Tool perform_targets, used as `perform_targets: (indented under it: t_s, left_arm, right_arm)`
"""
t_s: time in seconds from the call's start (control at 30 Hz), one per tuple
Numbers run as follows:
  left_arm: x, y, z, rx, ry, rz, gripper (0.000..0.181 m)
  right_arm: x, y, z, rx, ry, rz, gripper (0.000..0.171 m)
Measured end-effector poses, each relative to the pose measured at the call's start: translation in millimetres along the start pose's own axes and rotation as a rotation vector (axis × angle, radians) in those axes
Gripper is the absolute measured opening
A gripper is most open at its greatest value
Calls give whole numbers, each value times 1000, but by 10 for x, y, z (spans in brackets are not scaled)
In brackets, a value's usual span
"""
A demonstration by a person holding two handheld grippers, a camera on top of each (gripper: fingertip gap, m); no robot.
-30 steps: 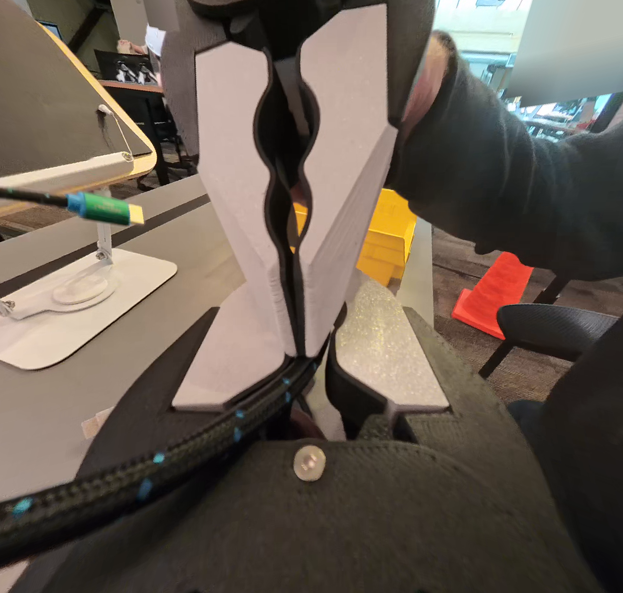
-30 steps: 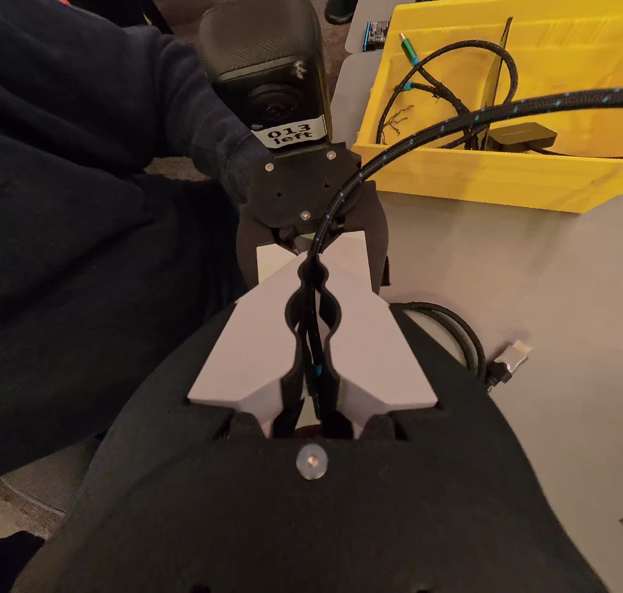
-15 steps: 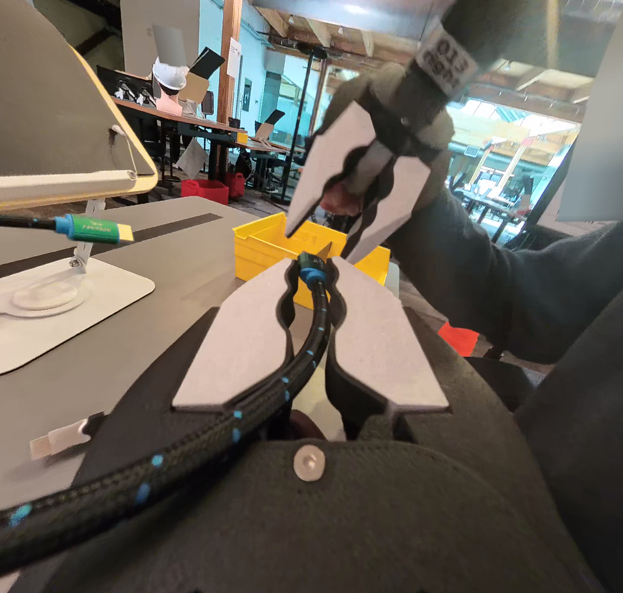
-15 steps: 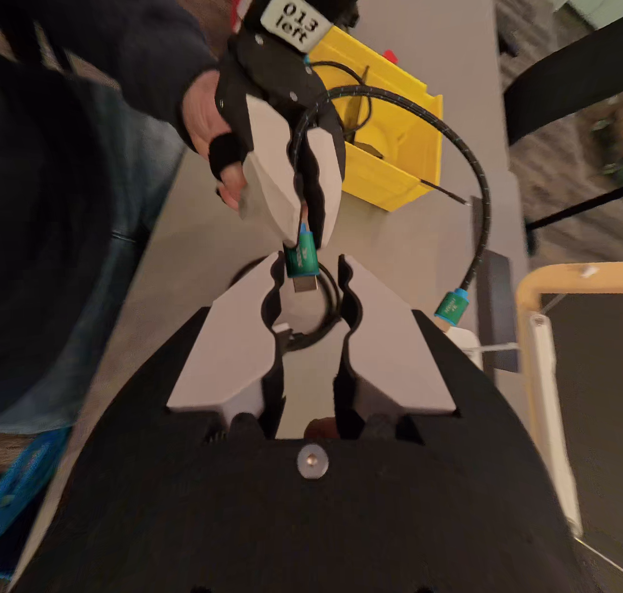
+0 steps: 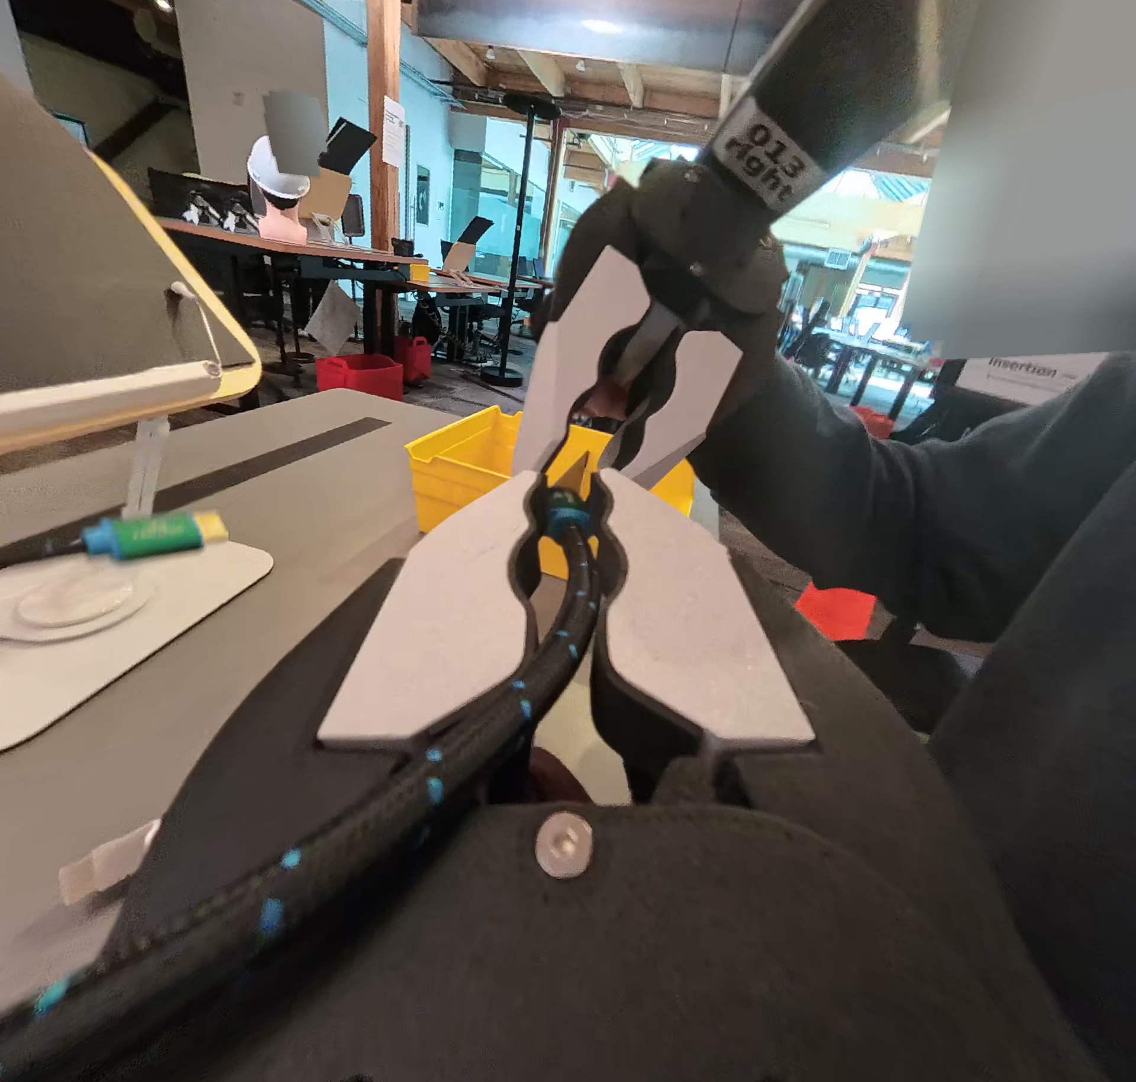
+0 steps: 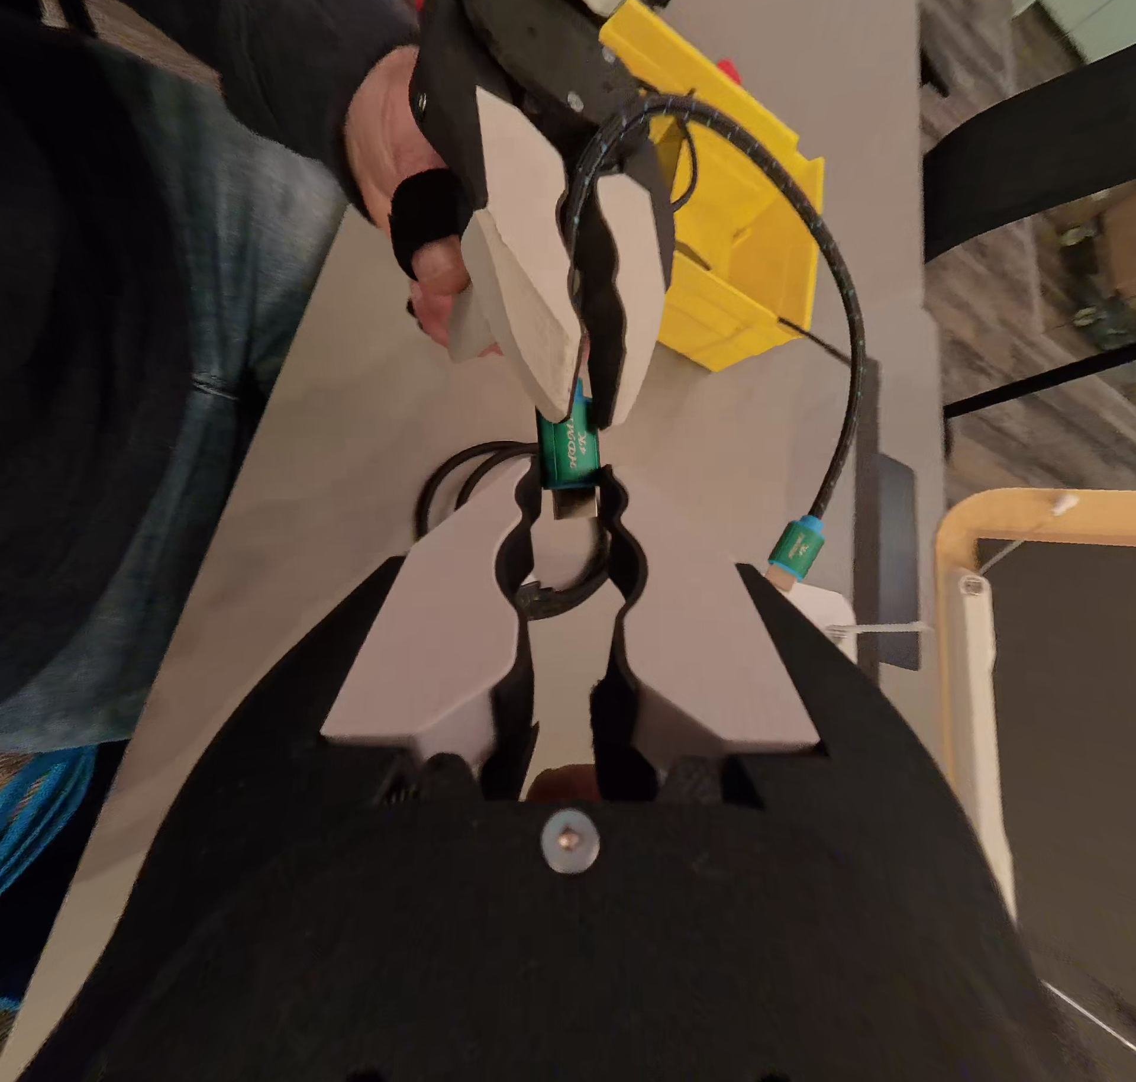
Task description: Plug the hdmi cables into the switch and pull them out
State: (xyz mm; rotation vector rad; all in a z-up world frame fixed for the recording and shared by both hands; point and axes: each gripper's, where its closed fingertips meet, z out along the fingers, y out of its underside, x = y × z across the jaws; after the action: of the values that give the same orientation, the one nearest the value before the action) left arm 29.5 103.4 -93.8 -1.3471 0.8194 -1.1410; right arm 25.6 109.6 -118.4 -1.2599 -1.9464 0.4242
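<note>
The HDMI cable [image 5: 541,653] sits clamped in the left tongs [image 5: 568,499], its green plug [image 6: 567,456] entering the half-open, empty right tongs [image 6: 568,493], which I judge must close next for a handover.

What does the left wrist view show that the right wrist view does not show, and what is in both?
Only the left wrist view: the room behind, with red bins and desks. Only the right wrist view: a coiled black cable on the table, and the metal tip of the held plug. Both: the braided cable clamped in the left gripper, the open right gripper facing it, the yellow bin, the free green plug.
</note>
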Motion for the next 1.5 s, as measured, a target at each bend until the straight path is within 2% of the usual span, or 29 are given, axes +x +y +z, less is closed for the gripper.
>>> perform_targets:
  t_s: [0.2,0.57,0.83,1.5]
  left_arm:
    - [-19,-8,-36,-40,-18,70,13]
    - [-19,56,-14,-120,-24,86,28]
    - [8,37,17,-114,-29,69,21]
    - [-47,31,24,-103,-65,4,20]
  right_arm:
    - [20,-45,-1,1,-11,3,16]
    - [29,-56,-30,-16,18,-16,16]
    - [9,-45,-15,-32,21,-28,16]
    - [65,-40,-13,-57,100,-47,14]
